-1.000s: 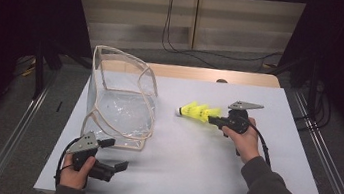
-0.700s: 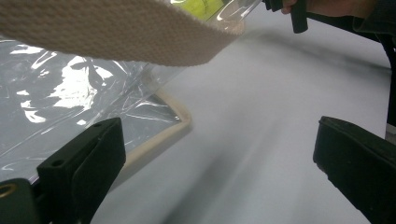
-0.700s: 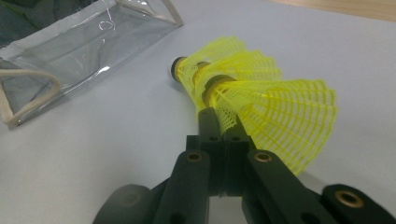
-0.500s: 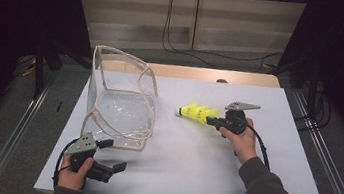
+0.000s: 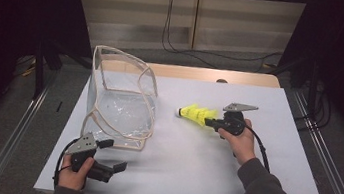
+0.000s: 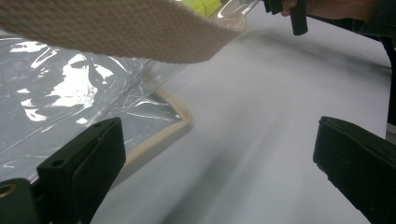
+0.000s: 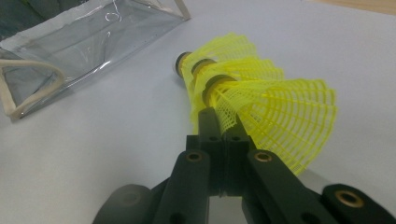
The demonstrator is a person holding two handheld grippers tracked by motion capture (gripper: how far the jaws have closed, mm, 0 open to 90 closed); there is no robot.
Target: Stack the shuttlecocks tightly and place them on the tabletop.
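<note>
Shuttlecocks (image 7: 243, 88), apparently three nested, lie level, corks toward the clear bag (image 5: 121, 105), skirt pinched in right tool (image 5: 212, 123).

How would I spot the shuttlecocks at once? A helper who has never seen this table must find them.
Start at the white table top and find the clear plastic bag with beige webbing trim standing at its left. Right of it, apart from the bag, the right gripper is shut on a nested stack of yellow mesh plastic shuttlecocks, the one bright yellow thing there.
</note>
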